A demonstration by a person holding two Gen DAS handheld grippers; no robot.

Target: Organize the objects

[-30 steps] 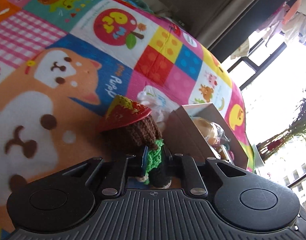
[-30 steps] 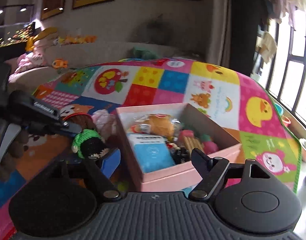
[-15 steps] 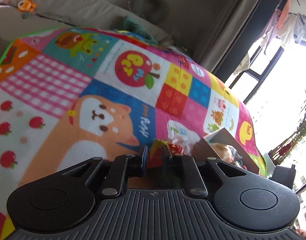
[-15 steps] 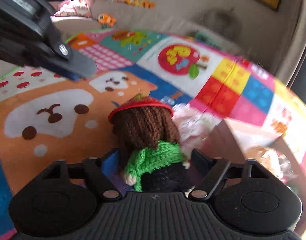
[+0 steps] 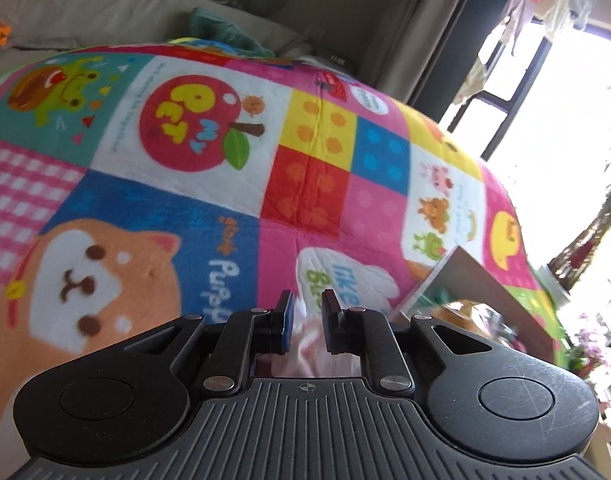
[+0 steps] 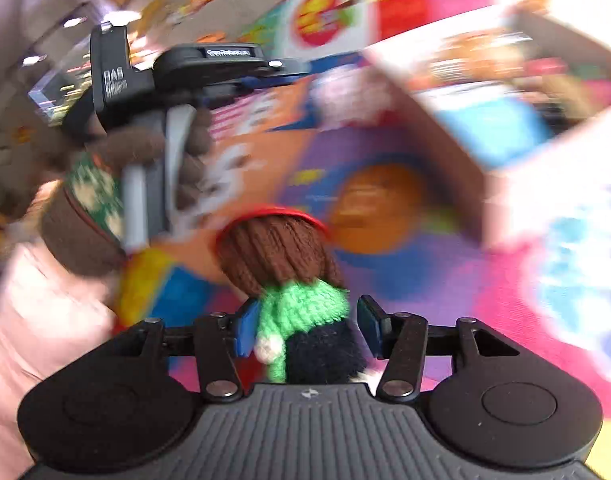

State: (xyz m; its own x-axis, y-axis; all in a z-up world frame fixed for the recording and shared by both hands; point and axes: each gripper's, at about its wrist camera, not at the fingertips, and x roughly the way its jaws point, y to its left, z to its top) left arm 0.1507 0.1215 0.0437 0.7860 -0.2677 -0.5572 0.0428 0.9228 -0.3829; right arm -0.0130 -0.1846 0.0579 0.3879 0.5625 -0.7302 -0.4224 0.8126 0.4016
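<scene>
A crocheted doll [image 6: 289, 276] with brown yarn hair, a red hat brim and a green sweater sits low in the centre of the right wrist view, its body between the two blue-padded fingers of the right gripper [image 6: 307, 330], which grasp it. The scene around it is blurred: a colourful play mat [image 6: 425, 280] and, upper right, an open cardboard box [image 6: 457, 128]. In the left wrist view, the left gripper [image 5: 305, 322] is nearly closed, with something pale pink showing behind the narrow gap; whether it pinches that is unclear.
</scene>
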